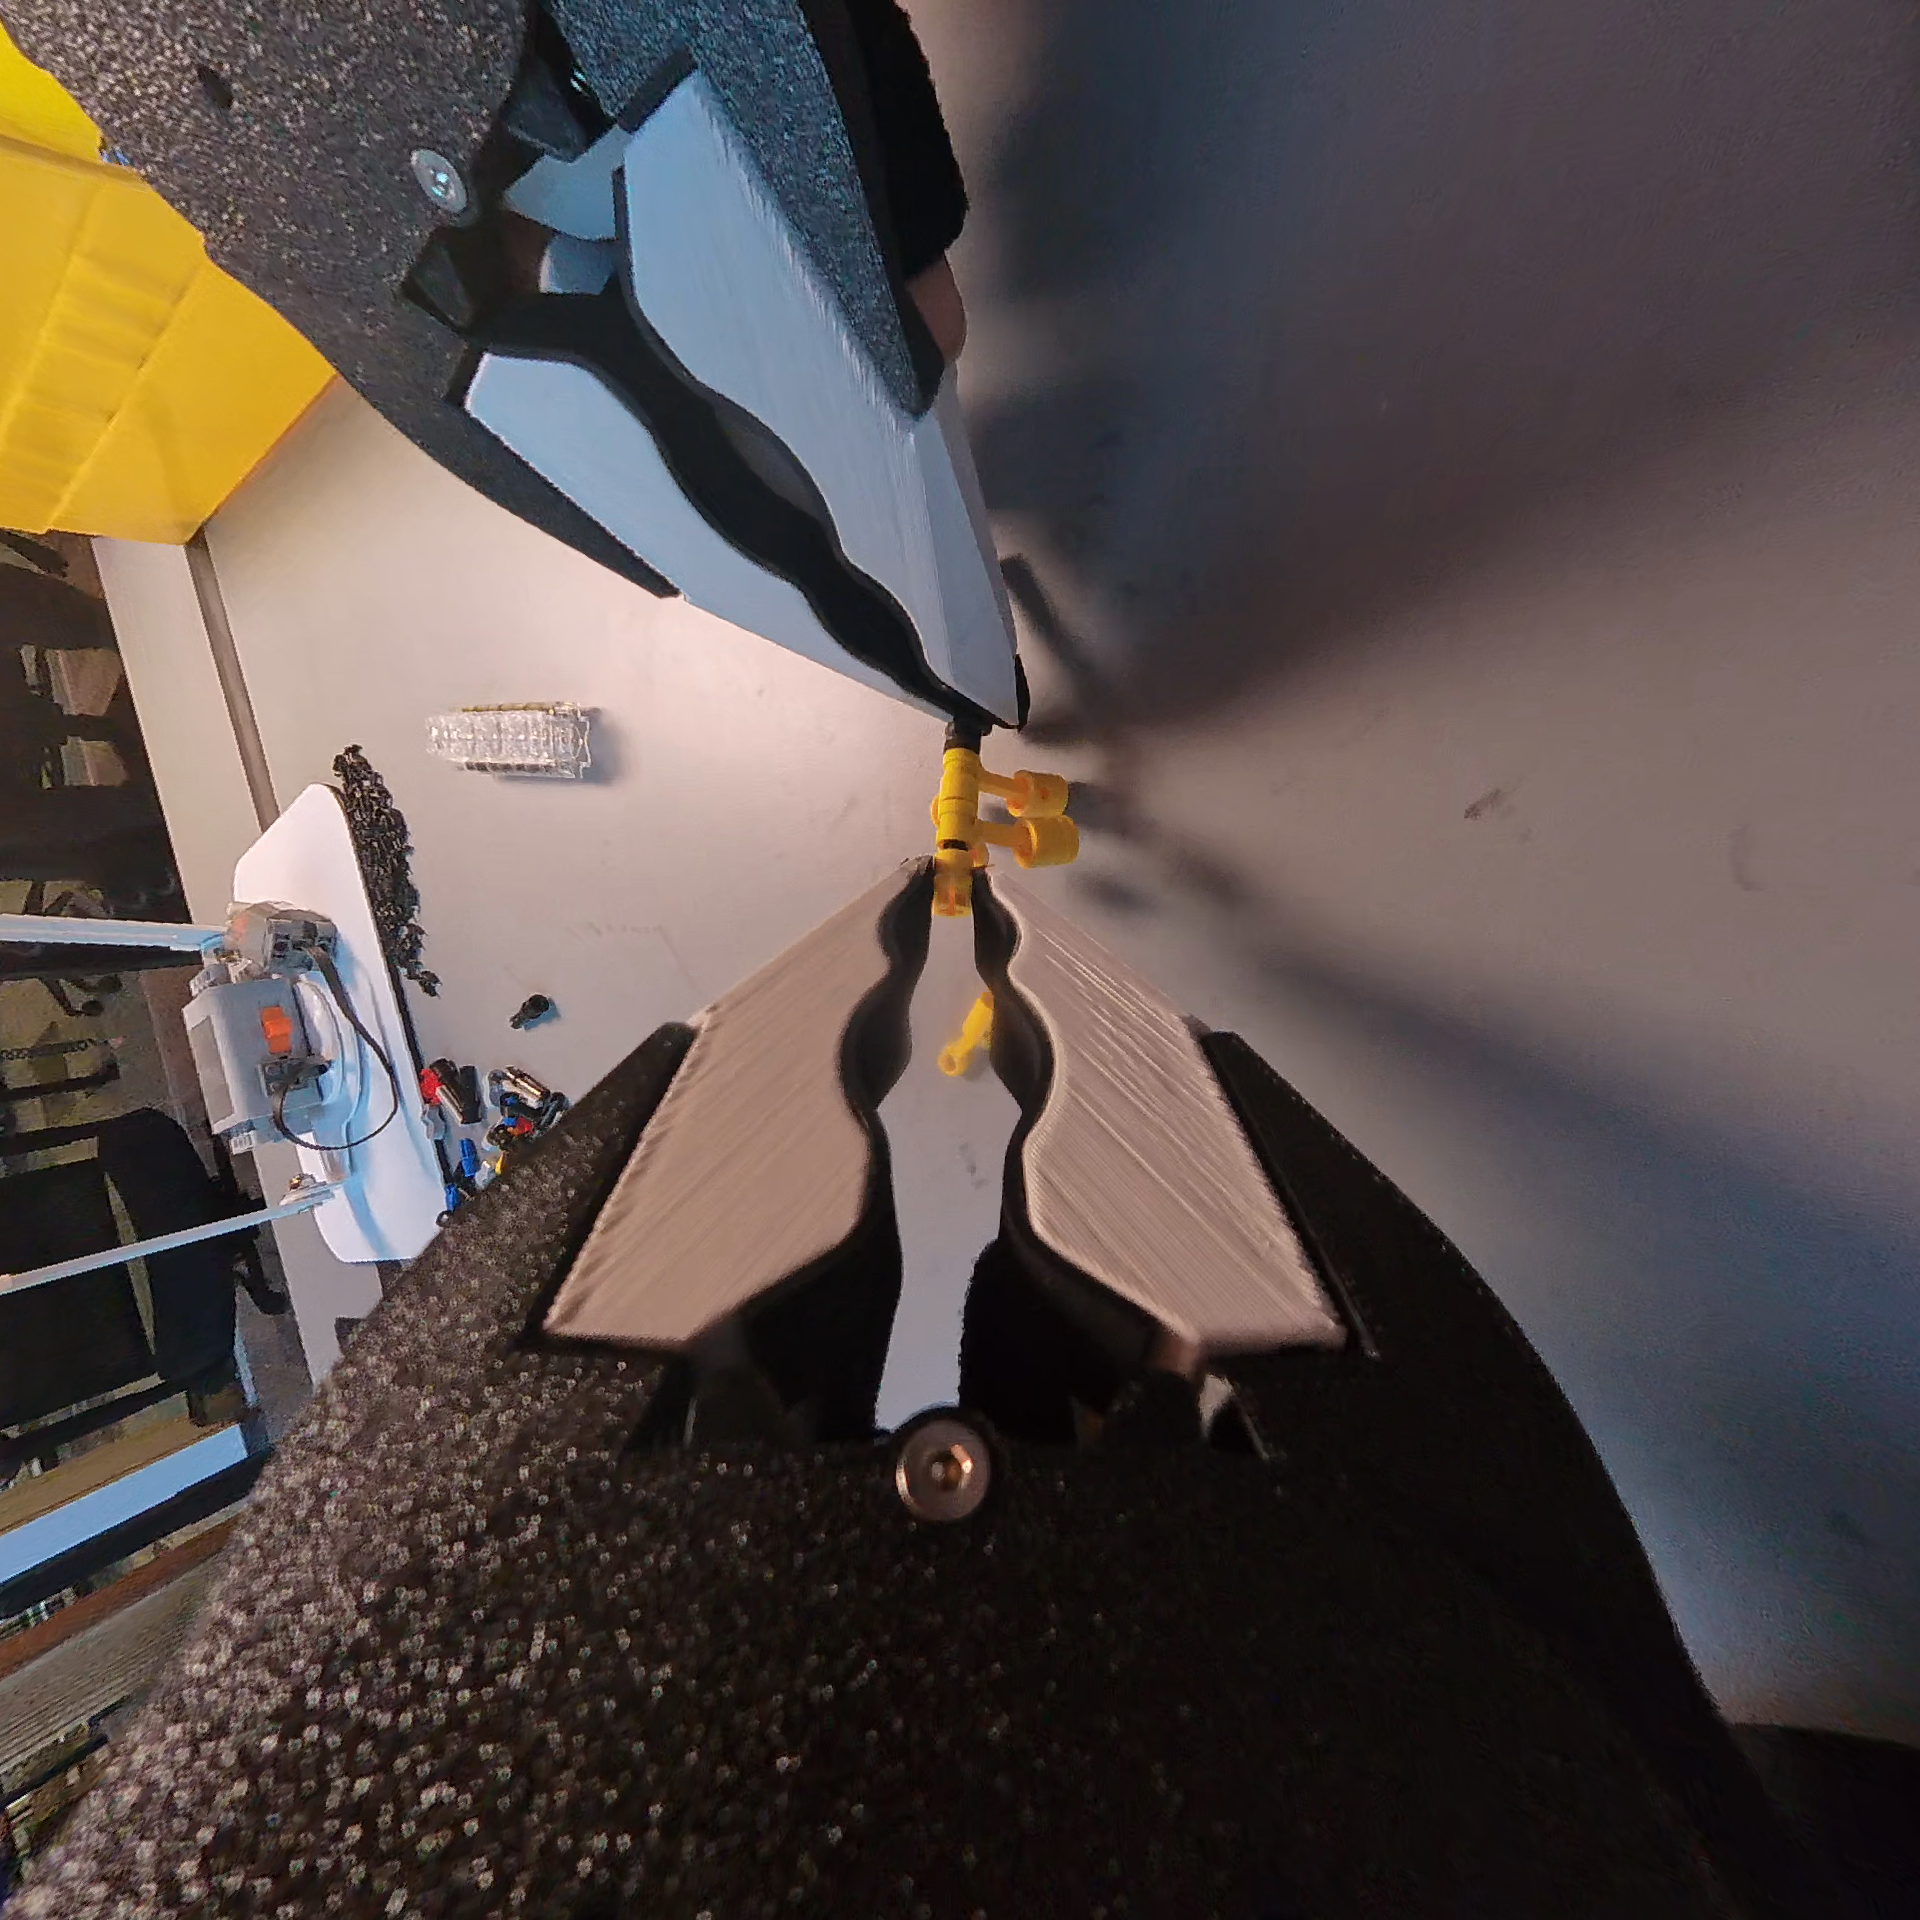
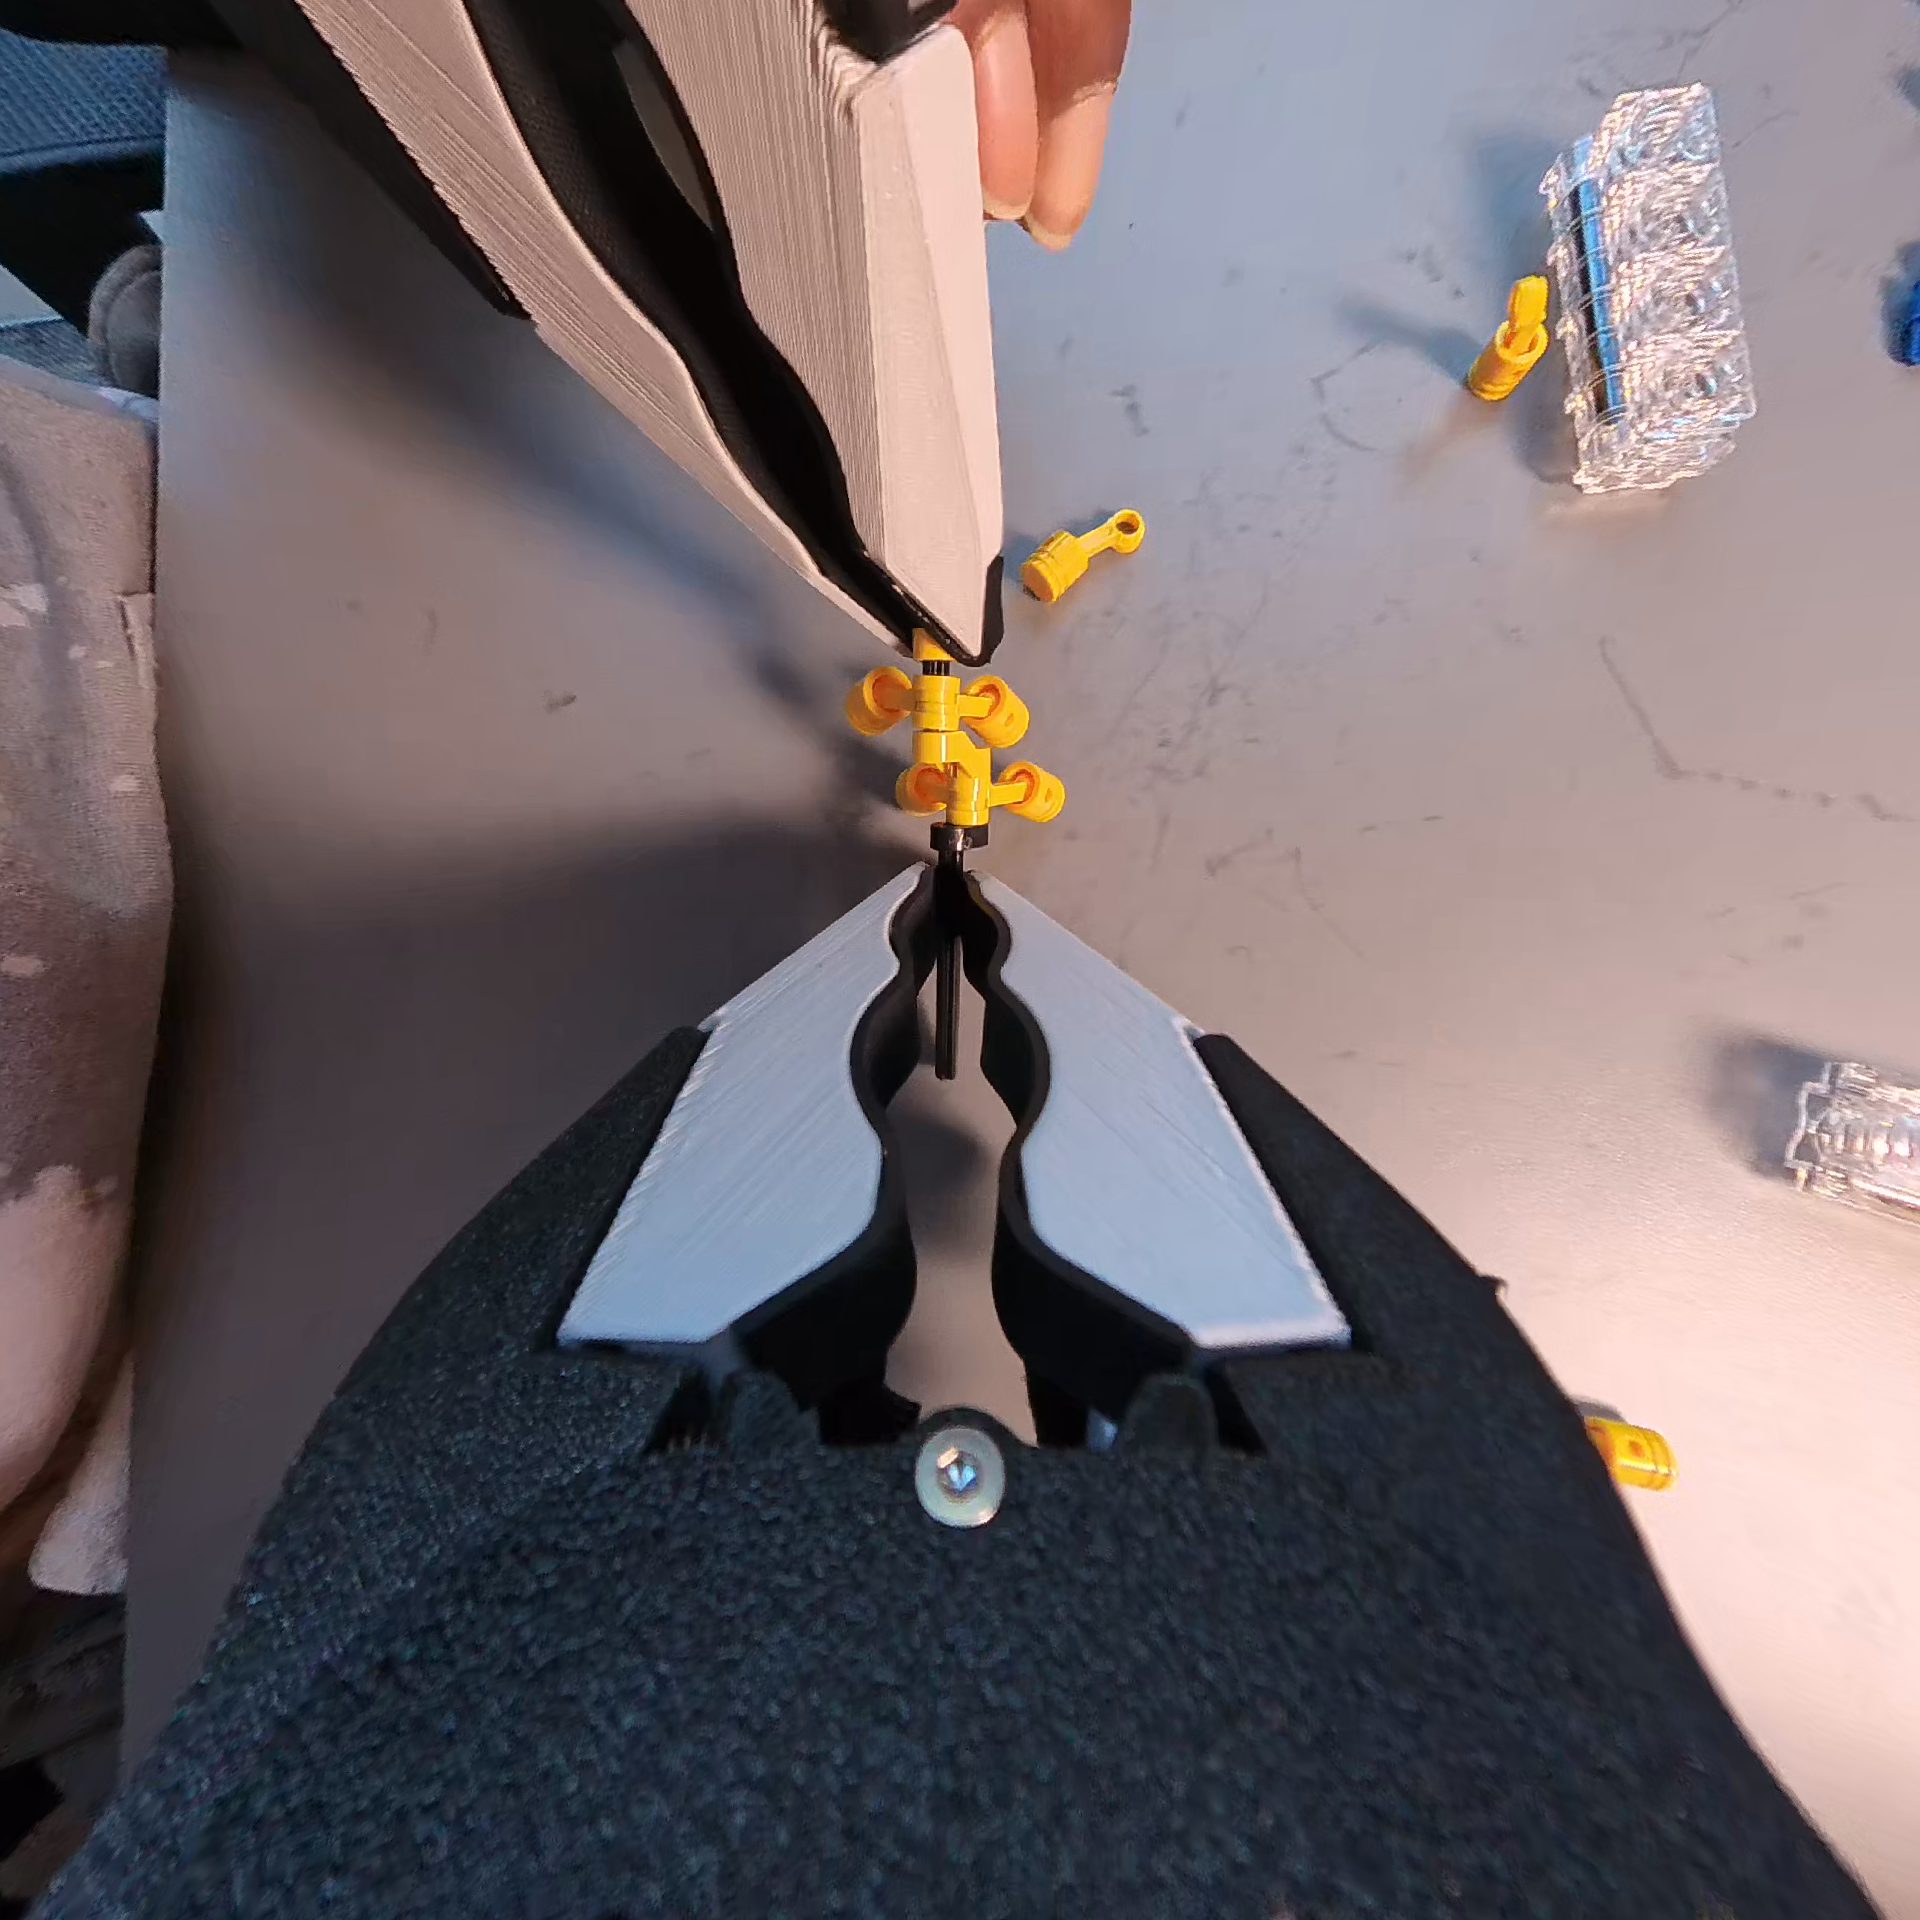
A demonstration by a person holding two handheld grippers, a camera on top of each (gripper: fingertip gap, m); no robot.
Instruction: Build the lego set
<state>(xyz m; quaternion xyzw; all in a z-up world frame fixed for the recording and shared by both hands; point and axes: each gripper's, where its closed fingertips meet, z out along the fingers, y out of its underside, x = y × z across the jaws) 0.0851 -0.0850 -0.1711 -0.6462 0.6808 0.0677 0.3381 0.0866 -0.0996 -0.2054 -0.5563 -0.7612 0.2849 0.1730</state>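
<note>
Nearest in the right wrist view, the right gripper is seen closed on a black axle, which runs back between its fingers. At 12 o'clock from its tips, a small yellow assembly is carried on that axle, held in the air above the grey table. The far end of the assembly is clamped by the left gripper, which enters from 11 o'clock.

In the left wrist view the left gripper is likewise seen closed on the yellow end of the same assembly.

The step in hand is judged to be mid-assembly: pistons being threaded along the axle. The assembly is made of stacked yellow collars with four short piston pieces projecting sideways, two to each side.

For the next move, one grip would probably have to be released so that another piece can be collected; the axle must be kept steady meanwhile.

Farther off, loose yellow pistons lie at 1 o'clock, and a clear block at 2 o'clock.
</note>
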